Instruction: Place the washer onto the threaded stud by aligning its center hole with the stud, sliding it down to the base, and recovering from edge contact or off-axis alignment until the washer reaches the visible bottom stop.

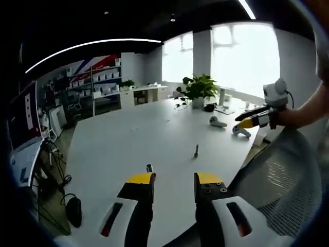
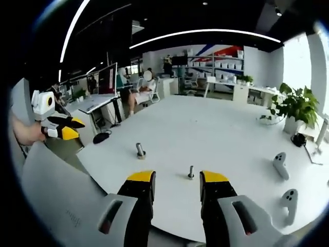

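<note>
Left gripper view: left claw (image 1: 174,181) parted, empty, over the near edge of the white bench (image 1: 128,139); threaded stud (image 1: 196,151) upright beyond; right claw (image 1: 245,121) far right, closure unclear.

Right gripper view: right claw (image 2: 177,181) parted, empty; threaded stud (image 2: 190,172) between its tips; second stud (image 2: 140,150) left; washer not discernible.

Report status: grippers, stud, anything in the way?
Both grippers, left and right, open, empty, above the table. Two studs upright: one between right fingers, one further left. Washer not made out. Path clear.
</note>
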`<state>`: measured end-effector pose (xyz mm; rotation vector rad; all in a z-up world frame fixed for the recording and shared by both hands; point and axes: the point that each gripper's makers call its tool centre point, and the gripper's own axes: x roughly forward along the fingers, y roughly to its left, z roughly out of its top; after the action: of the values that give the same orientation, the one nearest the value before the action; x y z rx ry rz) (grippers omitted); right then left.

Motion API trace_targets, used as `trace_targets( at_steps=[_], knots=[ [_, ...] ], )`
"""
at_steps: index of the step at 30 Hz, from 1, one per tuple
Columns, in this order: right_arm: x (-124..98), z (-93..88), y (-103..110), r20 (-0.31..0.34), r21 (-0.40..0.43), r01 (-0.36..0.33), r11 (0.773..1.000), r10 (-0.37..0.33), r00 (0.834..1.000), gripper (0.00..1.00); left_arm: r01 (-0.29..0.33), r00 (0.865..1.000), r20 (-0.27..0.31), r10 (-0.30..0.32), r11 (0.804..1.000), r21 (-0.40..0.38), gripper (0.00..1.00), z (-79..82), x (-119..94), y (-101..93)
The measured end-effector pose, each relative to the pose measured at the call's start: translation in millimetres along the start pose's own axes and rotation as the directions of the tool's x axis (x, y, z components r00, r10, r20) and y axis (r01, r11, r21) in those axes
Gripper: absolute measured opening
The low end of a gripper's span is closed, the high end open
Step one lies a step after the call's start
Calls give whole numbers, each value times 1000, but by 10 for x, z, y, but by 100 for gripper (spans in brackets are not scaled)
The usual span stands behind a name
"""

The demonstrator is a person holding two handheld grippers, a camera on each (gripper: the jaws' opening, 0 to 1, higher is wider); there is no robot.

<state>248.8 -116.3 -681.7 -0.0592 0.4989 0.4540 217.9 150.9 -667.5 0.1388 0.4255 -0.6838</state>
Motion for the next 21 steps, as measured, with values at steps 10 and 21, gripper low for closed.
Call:
trace_targets(
  at_steps=[10, 21],
  knots=[
    [8, -16, -54, 7, -4, 1, 1000, -1, 1000, 36, -11, 1000, 5, 11, 1000, 4, 31, 0, -10, 16],
    [17, -65, -95, -2, -7, 6, 1000, -6, 1000, 36, -12, 1000, 9, 12, 1000, 0, 32, 4, -15, 15]
  ],
)
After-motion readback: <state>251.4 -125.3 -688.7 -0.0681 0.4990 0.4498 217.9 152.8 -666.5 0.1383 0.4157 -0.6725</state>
